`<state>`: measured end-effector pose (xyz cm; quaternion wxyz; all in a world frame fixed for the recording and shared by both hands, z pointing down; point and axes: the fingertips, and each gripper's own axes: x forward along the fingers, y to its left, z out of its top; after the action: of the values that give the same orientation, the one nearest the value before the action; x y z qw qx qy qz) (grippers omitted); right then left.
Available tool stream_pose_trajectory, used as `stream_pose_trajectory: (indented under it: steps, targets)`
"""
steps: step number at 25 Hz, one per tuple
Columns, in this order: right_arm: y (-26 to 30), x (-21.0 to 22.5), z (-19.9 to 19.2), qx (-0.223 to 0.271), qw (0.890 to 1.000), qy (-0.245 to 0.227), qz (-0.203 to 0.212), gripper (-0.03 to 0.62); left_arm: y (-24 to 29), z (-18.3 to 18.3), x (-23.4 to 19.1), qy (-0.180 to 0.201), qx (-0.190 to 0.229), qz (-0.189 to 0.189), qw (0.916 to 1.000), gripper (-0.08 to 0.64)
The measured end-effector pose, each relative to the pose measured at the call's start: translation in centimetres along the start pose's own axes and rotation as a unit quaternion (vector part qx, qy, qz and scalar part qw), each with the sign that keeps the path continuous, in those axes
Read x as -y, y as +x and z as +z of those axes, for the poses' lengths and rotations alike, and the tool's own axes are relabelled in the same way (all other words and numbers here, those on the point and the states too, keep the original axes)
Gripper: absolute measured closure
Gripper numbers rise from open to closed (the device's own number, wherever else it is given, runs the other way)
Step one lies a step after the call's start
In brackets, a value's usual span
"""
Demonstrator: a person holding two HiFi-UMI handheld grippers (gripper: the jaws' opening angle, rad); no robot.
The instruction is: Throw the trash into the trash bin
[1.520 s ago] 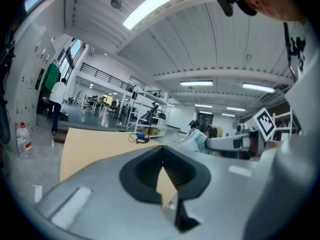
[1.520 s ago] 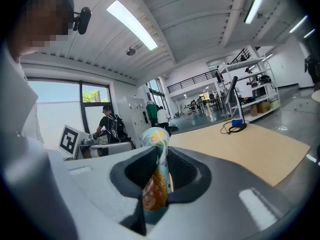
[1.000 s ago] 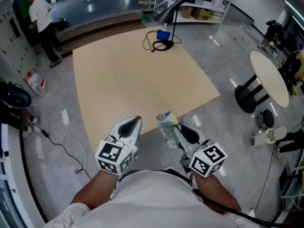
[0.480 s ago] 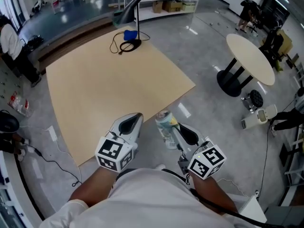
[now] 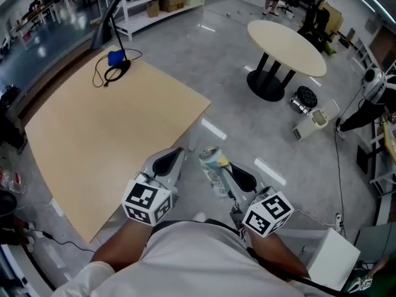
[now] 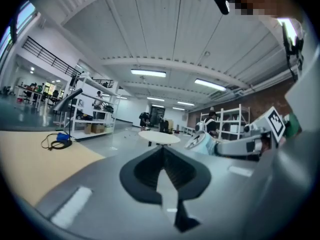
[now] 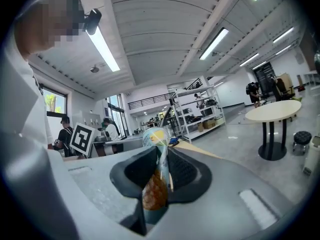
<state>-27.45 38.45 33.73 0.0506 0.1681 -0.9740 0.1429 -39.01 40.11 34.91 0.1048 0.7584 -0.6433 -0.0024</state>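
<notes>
Between the jaws of the right claw (image 7: 162, 156) stands the can (image 7: 154, 135), long side up and down, silver top up. That claw is open only a little and squeezes the can's sides. Left of it, the left claw (image 6: 162, 151) is closed, with nothing in it. The left arm (image 5: 117, 246) and right arm (image 5: 279, 252) reach out side by side, nearly flat, over the grey floor (image 5: 247, 122), just right of the wooden surface (image 5: 111, 122).

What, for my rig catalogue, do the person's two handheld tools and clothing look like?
Left tool and right tool are pale grey shells with black-lined hollows, each bearing a white cube of black square markers. The person's top is white, short-sleeved; a black cable runs beside the right arm.
</notes>
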Motion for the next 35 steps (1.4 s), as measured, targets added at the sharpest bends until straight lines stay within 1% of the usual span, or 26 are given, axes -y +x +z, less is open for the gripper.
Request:
stream_pose_trajectory:
  steps: [4, 9, 12, 17, 22, 28, 32, 35]
  targets:
    - [-3.6, 3.5, 0.0, 0.008, 0.999, 0.006, -0.053, 0.523, 3.5, -0.4, 3.5, 0.001, -0.008, -0.045, 0.999, 0.554]
    - [-7.6, 7.8, 0.0, 0.024, 0.995, 0.02, -0.096, 0.523, 7.9, -0.7, 7.3, 0.01, -0.015, -0.082, 0.9964, 0.554]
    - [-9.6, 9.2, 0.0, 0.031, 0.992, 0.027, -0.122, 0.523, 9.9, -0.8, 9.7, 0.018, -0.023, -0.112, 0.9932, 0.554]
    - [-11.8, 10.9, 0.4, 0.046, 0.987, 0.03, -0.152, 0.523, 12.2, -0.8, 12.1, 0.029, -0.031, -0.146, 0.9884, 0.554]
    - [-13.7, 12.1, 0.1, 0.051, 0.982, 0.042, -0.177, 0.523, 13.6, -0.9, 13.9, 0.034, -0.041, -0.168, 0.9844, 0.554]
    - [-15.0, 13.3, -0.6, 0.055, 0.975, 0.066, -0.203, 0.522, 14.7, -2.2, 15.2, 0.034, -0.069, -0.191, 0.9786, 0.554]
    - [-15.3, 15.0, -0.7, 0.063, 0.97, 0.076, -0.221, 0.523, 16.5, -2.7, 15.7, 0.037, -0.08, -0.206, 0.9745, 0.554]
    - [-15.2, 16.5, -0.3, 0.067, 0.966, 0.079, -0.235, 0.523, 18.3, -2.4, 15.7, 0.038, -0.083, -0.217, 0.9718, 0.554]
